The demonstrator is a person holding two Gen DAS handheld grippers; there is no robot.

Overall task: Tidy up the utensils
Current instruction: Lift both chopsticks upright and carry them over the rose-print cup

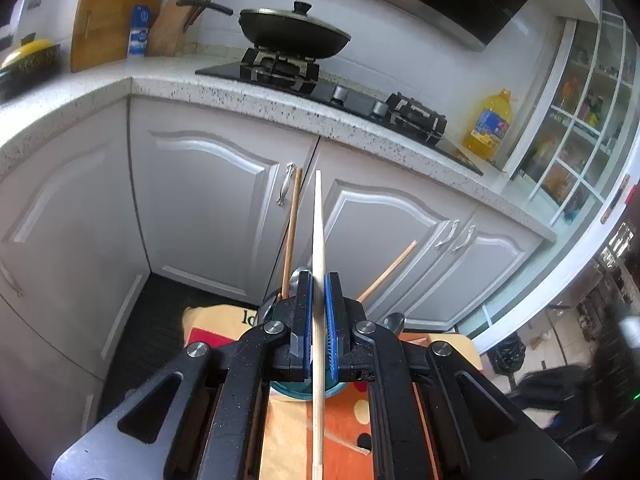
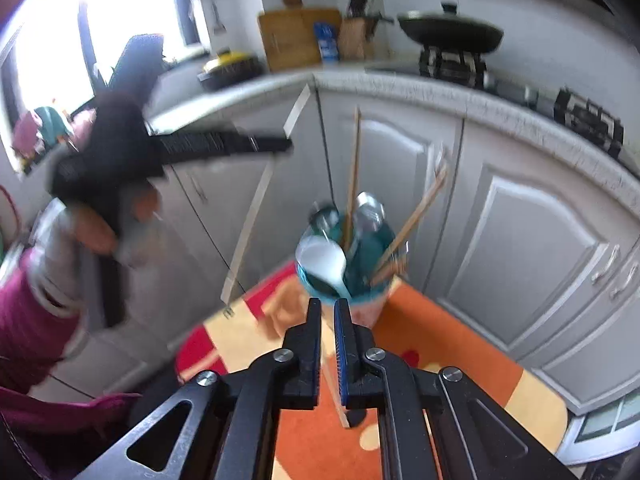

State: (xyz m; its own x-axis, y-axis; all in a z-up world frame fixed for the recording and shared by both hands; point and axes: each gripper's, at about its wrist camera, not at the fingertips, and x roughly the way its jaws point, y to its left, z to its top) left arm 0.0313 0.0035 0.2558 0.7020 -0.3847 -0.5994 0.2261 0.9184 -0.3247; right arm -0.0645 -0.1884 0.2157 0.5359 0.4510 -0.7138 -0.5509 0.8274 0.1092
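In the left wrist view, my left gripper (image 1: 318, 280) is shut on a long pale chopstick (image 1: 318, 220) that stands out well past the blue pads. Just behind it is a teal holder (image 1: 298, 394) with brown chopsticks (image 1: 292, 220) and a spoon (image 1: 394, 322) sticking up. The right wrist view shows that holder (image 2: 360, 280) on an orange patterned cloth (image 2: 440, 344), holding a white spoon (image 2: 324, 260), metal spoons (image 2: 368, 208) and brown chopsticks (image 2: 354, 168). My right gripper (image 2: 328, 304) hovers shut just in front of it, with nothing showing past its tips. The left gripper (image 2: 286, 146) carries the pale chopstick (image 2: 256, 208) up at the left.
A pale stick (image 2: 338, 400) lies on the cloth under my right jaws. Grey cabinet doors (image 1: 208, 200) stand close behind the holder. Above, the speckled counter (image 1: 280, 96) bears a wok (image 1: 294, 32), a knife block (image 1: 172, 28) and an oil bottle (image 1: 490, 124). A person's magenta sleeve (image 2: 28, 320) fills the left.
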